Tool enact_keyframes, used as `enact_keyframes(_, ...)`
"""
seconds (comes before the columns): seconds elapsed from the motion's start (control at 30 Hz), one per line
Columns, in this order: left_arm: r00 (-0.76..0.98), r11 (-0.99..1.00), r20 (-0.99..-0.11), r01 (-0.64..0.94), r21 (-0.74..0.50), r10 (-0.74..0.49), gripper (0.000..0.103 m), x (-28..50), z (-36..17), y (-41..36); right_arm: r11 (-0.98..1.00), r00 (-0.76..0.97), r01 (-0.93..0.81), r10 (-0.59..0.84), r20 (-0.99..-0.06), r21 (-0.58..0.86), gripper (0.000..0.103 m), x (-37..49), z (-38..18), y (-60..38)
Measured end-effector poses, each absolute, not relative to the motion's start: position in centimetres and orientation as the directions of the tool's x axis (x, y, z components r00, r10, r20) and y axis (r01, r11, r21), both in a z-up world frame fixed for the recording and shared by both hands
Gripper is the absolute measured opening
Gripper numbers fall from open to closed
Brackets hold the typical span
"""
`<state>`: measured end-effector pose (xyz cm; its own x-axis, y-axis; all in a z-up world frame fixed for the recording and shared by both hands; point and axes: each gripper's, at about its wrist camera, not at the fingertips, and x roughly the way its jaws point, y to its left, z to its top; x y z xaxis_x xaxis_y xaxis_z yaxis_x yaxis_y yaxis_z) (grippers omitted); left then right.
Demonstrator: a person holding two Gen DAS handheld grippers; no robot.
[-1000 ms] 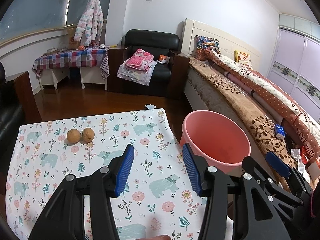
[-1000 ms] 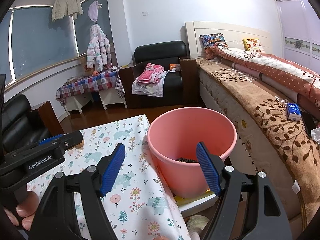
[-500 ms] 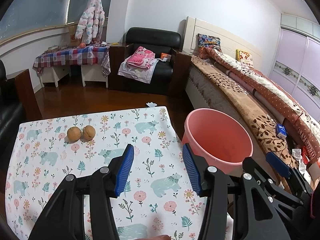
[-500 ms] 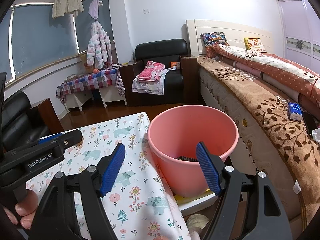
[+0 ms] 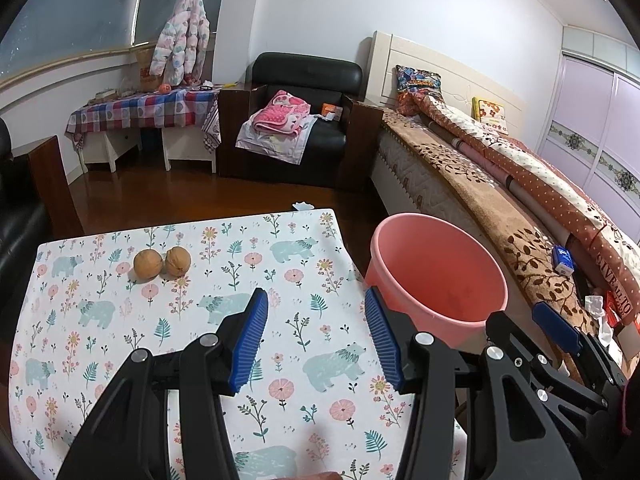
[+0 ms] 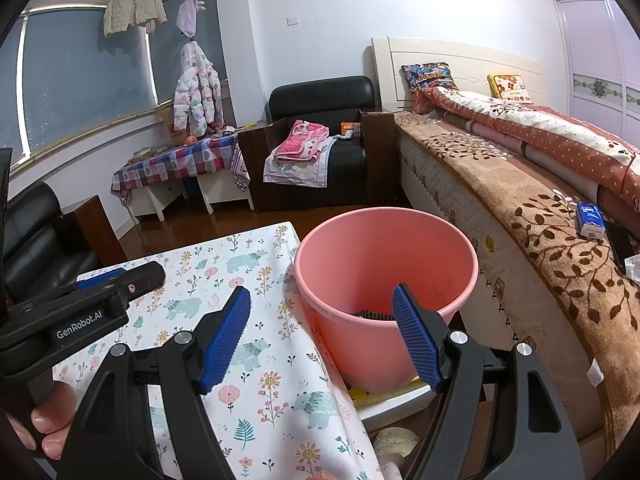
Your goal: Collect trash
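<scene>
Pink bucket [image 6: 384, 264] beside floral table [image 5: 120, 320]

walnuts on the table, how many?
2. Both on the table, far left part, side by side and touching: left walnut, right walnut. In the right wrist view the left gripper blocks that spot; no others show.

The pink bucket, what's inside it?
Inside the pink bucket the right wrist view shows something dark and ridged at the bottom. The near wall and a gripper finger hide the rest, so I can't tell what it is.
</scene>
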<state>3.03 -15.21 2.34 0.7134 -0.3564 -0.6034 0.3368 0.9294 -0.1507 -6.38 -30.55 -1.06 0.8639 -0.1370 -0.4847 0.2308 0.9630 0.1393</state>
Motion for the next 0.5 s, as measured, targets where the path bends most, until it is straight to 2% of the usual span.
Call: enact_keyframes(0.5, 0.710, 0.930, -0.608, 0.334, -0.155, -0.356, 0.050, 3.02, 2.08, -15.13, 0.962, 0.862, 0.231, -0.135, -0.488, 0.143, 0.074, -6.34, -1.18, -30.61)
